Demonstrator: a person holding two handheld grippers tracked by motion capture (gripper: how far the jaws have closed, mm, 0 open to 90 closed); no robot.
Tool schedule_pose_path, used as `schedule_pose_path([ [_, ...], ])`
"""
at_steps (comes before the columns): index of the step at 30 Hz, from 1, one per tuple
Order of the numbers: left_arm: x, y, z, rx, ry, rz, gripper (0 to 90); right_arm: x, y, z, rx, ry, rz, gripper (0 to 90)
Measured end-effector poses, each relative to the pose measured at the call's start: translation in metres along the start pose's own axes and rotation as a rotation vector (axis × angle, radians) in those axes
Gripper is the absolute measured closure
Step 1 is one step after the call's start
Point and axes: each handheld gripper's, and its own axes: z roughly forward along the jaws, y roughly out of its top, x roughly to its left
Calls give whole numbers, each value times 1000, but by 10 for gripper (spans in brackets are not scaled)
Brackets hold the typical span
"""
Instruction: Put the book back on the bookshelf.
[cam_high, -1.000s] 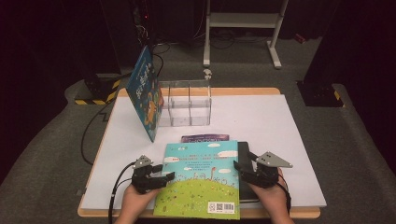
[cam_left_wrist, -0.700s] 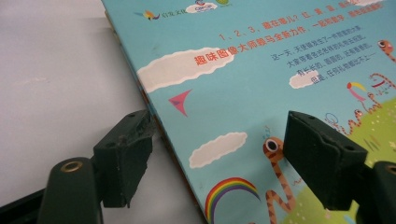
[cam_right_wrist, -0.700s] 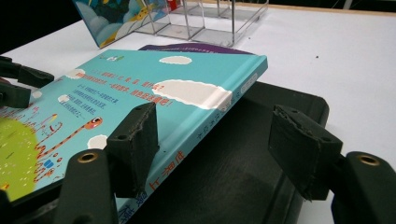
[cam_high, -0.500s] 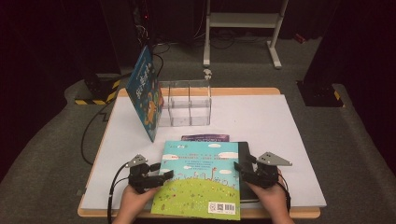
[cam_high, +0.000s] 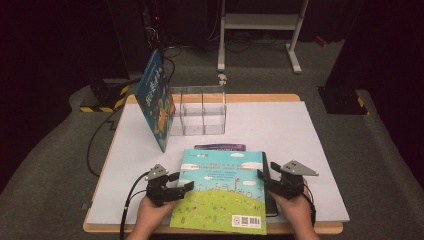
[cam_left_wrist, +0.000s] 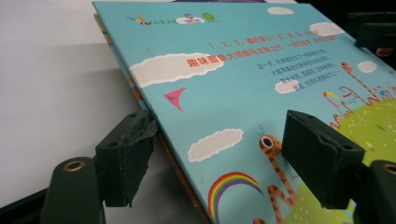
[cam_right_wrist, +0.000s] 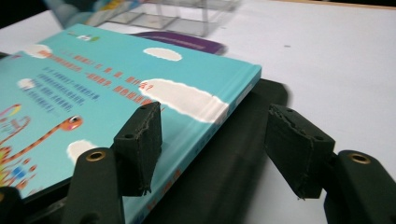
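Since a second earlier our left gripper (cam_high: 184, 186) had slid outward along the picture book (cam_high: 222, 192), jaws opening, straddling its left edge without pressing. Our right gripper (cam_high: 261, 175) had narrowed slightly, open astride the book's right edge.

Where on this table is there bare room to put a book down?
The widest bare patch is the table's right half, right of the clear organizer and beyond the picture book. A narrower strip lies left of it. The near middle is crowded with stacked books.
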Motion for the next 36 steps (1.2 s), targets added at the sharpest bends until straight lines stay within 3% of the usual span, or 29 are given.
schedule_pose_path([
  [5, -4, 0, 3, -13, -9, 1, 255, -7, 1, -4, 20, -21, 26, 380],
  [9, -7, -3, 3, -23, -1, -6, 258, 7, 1, -1, 46, 53, 34, 337],
  [11, -8, -5, 2, -24, -3, -4, 257, 15, -2, 0, 52, 58, 44, 267],
  [18, -10, -9, 2, -38, -10, -8, 257, 15, -6, -3, 89, 110, 111, 198],
  [21, -9, -6, 3, -30, -10, -7, 268, 15, -3, -3, 119, 97, 112, 212],
  [24, -9, -4, 4, -27, -7, -5, 285, 13, 2, -3, 112, 66, 94, 268],
  [29, -9, 1, 10, -28, -9, -3, 299, 6, 0, -3, 109, 70, 110, 253],
  [33, -11, -1, 10, -40, -15, 0, 299, 4, -6, -5, 108, 101, 158, 188],
  [36, -11, -3, 8, -44, -22, 0, 314, 6, -13, -6, 110, 156, 187, 165],
])
